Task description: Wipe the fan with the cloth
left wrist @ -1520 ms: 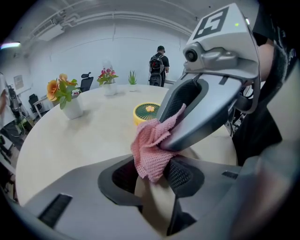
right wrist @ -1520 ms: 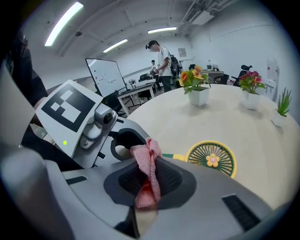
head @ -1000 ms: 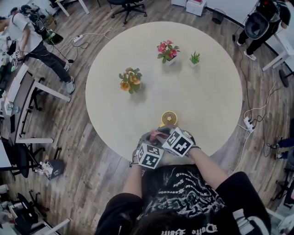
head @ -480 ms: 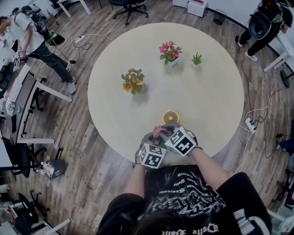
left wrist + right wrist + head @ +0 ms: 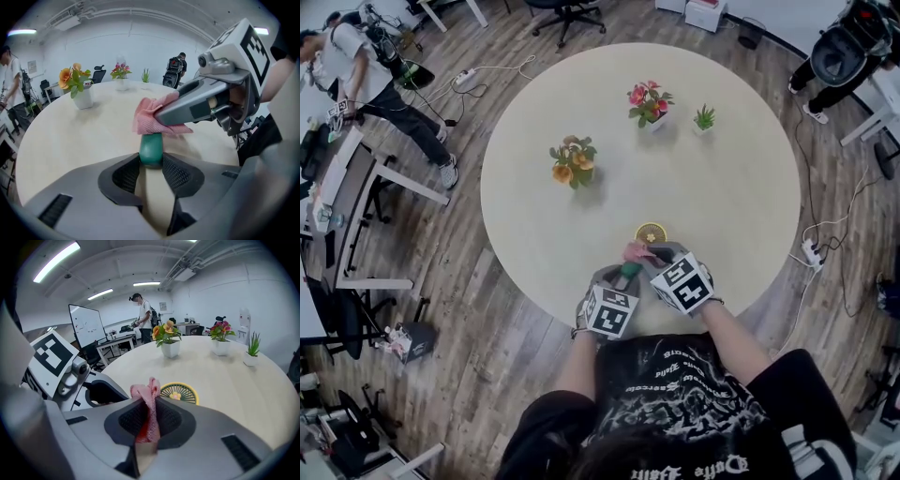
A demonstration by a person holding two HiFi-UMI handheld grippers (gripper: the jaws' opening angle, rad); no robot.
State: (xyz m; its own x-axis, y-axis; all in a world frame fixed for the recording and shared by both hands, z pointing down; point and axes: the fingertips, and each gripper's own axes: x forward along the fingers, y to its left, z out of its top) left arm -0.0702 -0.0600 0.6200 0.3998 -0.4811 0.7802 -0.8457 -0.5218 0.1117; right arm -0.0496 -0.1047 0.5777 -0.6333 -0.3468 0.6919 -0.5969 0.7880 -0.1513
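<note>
A small fan lies near the table's front edge, its round yellow head (image 5: 651, 232) (image 5: 181, 392) pointing away from me. My left gripper (image 5: 623, 275) (image 5: 151, 161) is shut on its green handle (image 5: 151, 147). My right gripper (image 5: 649, 259) (image 5: 149, 417) is shut on a pink cloth (image 5: 149, 404). It reaches in from the right and holds the cloth (image 5: 149, 118) (image 5: 636, 251) just over the top of the handle, short of the yellow head. The part of the fan under the cloth is hidden.
The round beige table (image 5: 722, 187) carries an orange flower pot (image 5: 569, 161), a pink flower pot (image 5: 649, 101) and a small green plant (image 5: 704, 118) farther back. A person (image 5: 356, 66) stands by desks at the far left. Cables lie on the wooden floor.
My right gripper has moved right and slightly away from me with the cloth, toward the yellow head, uncovering the green handle. The left gripper has kept its hold in place.
</note>
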